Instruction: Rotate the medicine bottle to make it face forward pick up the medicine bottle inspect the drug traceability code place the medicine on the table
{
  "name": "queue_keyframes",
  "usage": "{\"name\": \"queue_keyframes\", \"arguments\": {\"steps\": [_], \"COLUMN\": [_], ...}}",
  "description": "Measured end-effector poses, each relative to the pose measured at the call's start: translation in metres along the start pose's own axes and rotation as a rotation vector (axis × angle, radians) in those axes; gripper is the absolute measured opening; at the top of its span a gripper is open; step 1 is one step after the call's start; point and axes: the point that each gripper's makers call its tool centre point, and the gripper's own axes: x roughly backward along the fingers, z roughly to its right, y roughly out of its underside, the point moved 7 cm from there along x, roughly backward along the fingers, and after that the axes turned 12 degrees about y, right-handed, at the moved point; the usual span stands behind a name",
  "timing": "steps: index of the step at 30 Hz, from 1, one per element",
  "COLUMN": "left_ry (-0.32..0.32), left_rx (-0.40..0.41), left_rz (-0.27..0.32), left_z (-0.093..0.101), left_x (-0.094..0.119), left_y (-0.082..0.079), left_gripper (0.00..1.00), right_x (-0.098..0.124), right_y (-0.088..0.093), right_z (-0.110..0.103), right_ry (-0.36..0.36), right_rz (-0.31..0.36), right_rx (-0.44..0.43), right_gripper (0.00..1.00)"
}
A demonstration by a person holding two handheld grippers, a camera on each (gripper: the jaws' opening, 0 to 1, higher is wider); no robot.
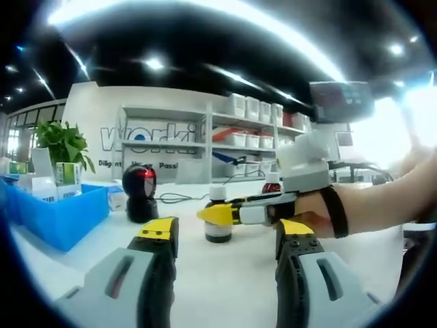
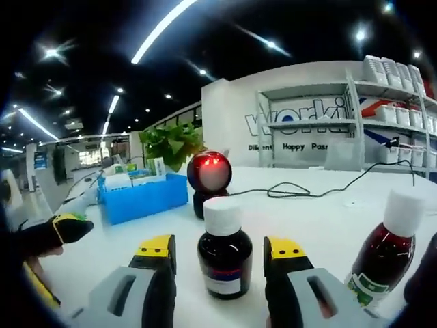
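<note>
Right claw [image 2: 218, 263] astride upright medicine bottle [image 2: 224, 251], label claw-ward.

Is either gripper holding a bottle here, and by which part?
Nothing is held. The right gripper is open, its jaws on either side of the dark bottle without closing on it. The left gripper is open and empty.
</note>
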Motion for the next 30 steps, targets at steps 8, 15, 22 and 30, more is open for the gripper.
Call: {"name": "queue_keyframes", "arguments": {"steps": [8, 15, 22, 30], "left_ry": [0.019, 0.018, 0.028, 0.031], "left_rx": [-0.001, -0.001, -0.004, -0.006], "left_rz": [0.000, 0.004, 0.003, 0.006], "left_z": [0.003, 0.002, 0.003, 0.004], "left_x": [-0.001, -0.001, -0.001, 0.000], "left_y": [0.000, 0.000, 0.000, -0.001], "left_gripper": [0.48, 0.48, 0.48, 0.48], "right_x": [0.001, -0.007, -0.010, -0.009], "right_y": [-0.006, -0.013, -0.009, -0.008], "right_z": [0.015, 0.017, 0.012, 0.014], "right_ry": [-0.173, -0.232, -0.222, -0.204], "right_rz": [0.011, -0.009, -0.018, -0.032], "right_rx": [0.181, 0.191, 0.213, 0.193], "right_gripper": [0.44, 0.38, 0.30, 0.27]}}
